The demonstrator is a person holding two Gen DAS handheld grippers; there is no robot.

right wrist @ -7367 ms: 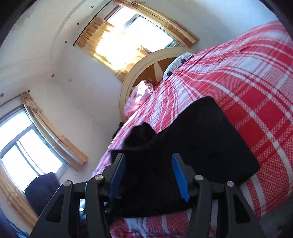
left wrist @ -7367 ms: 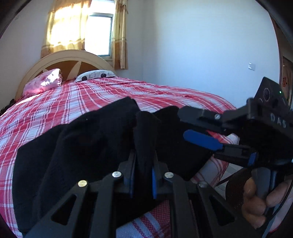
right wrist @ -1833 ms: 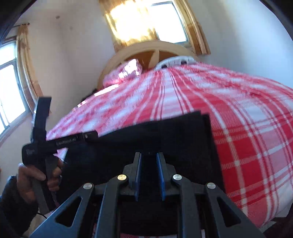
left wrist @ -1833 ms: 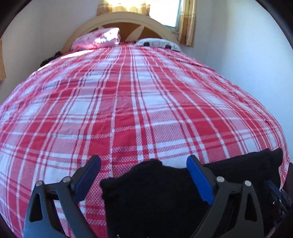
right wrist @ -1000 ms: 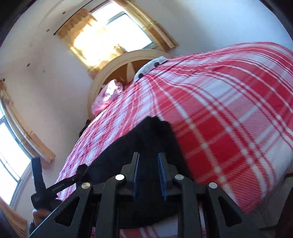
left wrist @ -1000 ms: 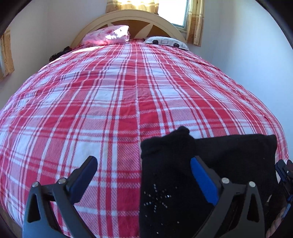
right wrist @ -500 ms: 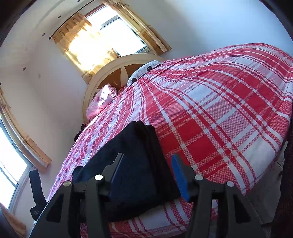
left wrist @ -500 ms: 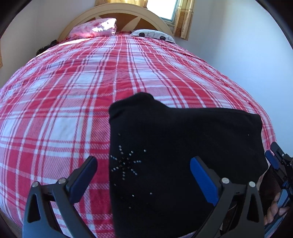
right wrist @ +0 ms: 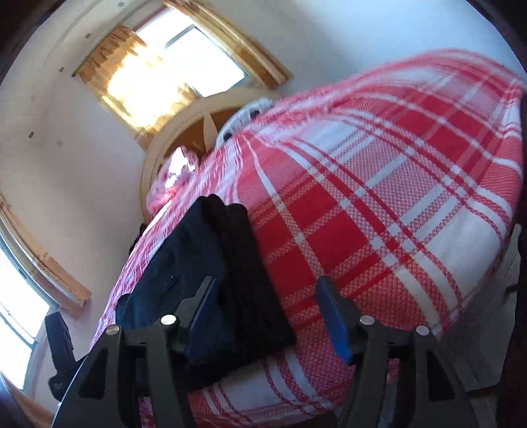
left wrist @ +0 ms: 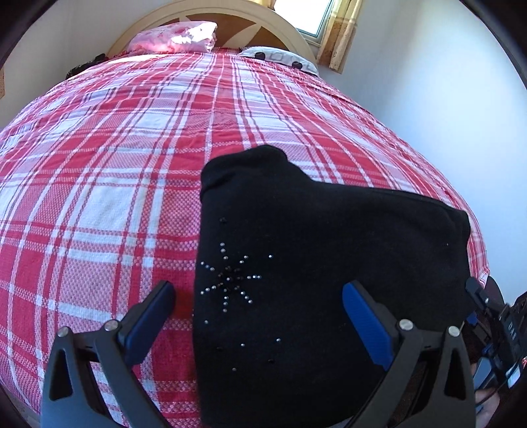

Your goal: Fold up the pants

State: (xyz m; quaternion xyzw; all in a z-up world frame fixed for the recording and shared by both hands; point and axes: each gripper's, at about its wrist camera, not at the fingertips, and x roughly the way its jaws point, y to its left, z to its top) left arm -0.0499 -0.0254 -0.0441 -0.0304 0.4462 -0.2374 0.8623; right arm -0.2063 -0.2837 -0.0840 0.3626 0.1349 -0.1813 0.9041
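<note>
The black pants [left wrist: 329, 263] lie folded in a thick, roughly square stack on the red plaid bed [left wrist: 115, 148], near its foot edge, with a star of small studs on top. My left gripper [left wrist: 258, 296] hovers open over the stack's near part, its blue pads wide apart and touching nothing. In the right wrist view the pants [right wrist: 210, 263] show stacked layers at their right edge. My right gripper [right wrist: 266, 289] is open and its jaws are opening; that edge lies between them, free of the pads. The right gripper [left wrist: 487, 316] also shows at the stack's right side.
A pink pillow [left wrist: 174, 33] and a spotted pillow [left wrist: 280, 59] lie by the rounded headboard [left wrist: 230, 13] under a curtained window [right wrist: 171, 62]. A white wall [left wrist: 444, 98] runs close along the bed's right side. The bed's foot edge [right wrist: 329, 395] drops off just below the pants.
The right gripper was shut on the pants a second ago and has let go, its jaws spreading. The pants now lie flat as a folded stack. The left gripper stays open and tipped down over them.
</note>
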